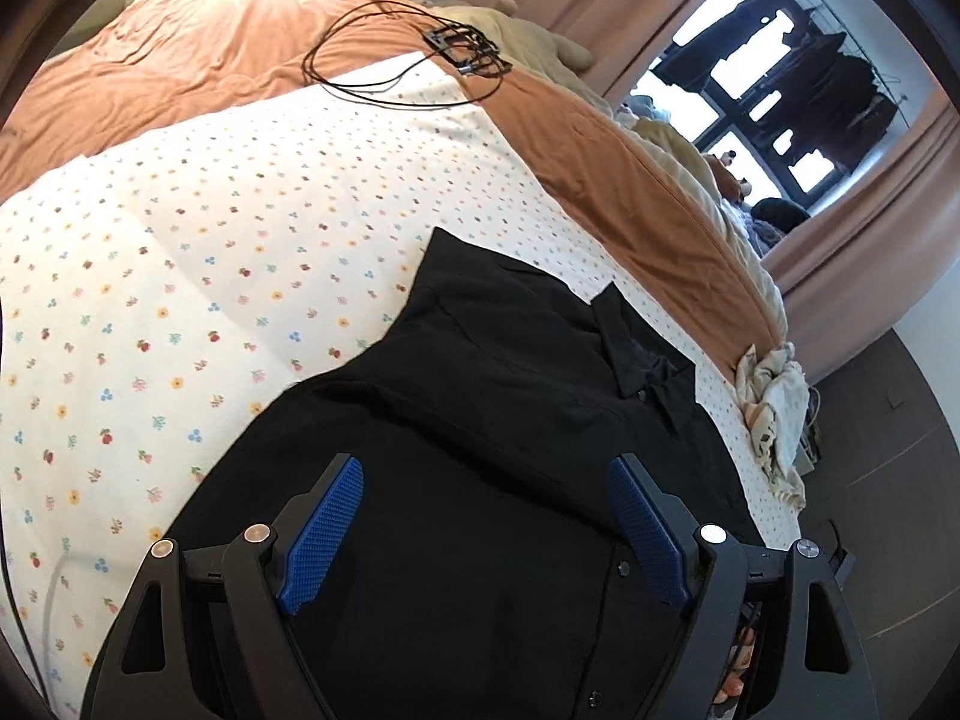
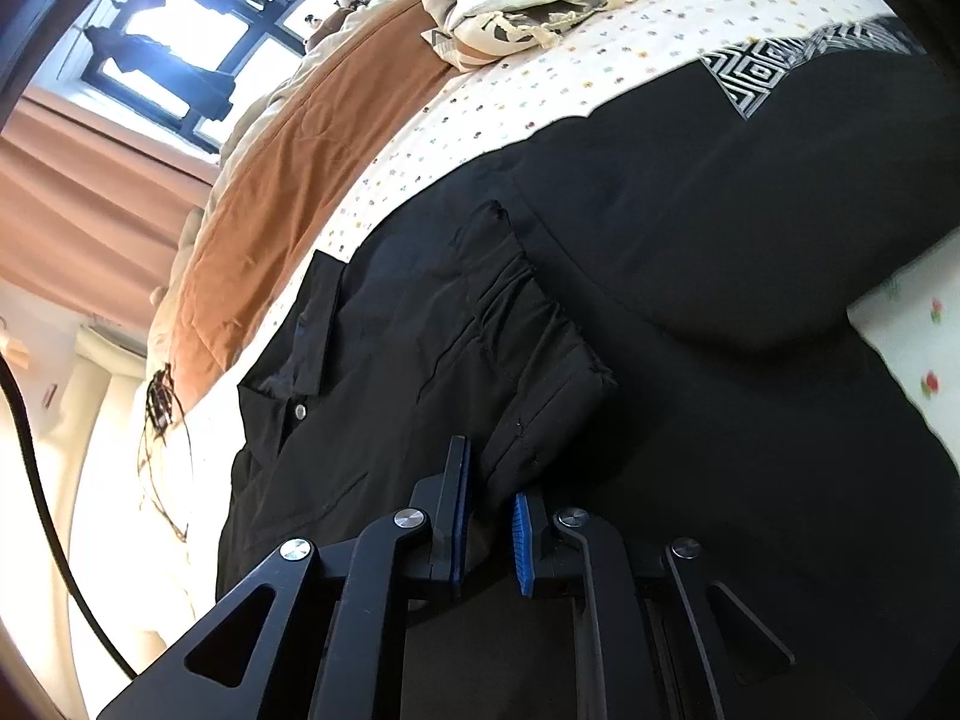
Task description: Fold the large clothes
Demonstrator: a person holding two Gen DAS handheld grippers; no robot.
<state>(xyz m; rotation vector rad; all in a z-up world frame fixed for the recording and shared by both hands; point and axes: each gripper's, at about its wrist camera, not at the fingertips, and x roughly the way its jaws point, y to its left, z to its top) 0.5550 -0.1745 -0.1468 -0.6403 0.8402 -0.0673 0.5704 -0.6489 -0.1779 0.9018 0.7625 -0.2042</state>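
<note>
Right tongs (image 2: pixel 489 516): your jaws pinch a fold of the shirt (image 2: pixel 660 276).
Left tongs (image 1: pixel 483 516): wide apart, holding nothing, above the shirt (image 1: pixel 480 408).
Shirt: lies on the bed (image 1: pixel 210 252).
Handling: soft, light, limp; take a hem or shoulder seam.

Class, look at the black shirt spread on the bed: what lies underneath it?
The black shirt lies on a white flower-print sheet, visible all round its edges. Whatever sits directly beneath the shirt's middle is covered and cannot be seen.

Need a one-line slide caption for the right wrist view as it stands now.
Right tool pinching a fold of the black shirt spread on the flower-print bedsheet.
</note>
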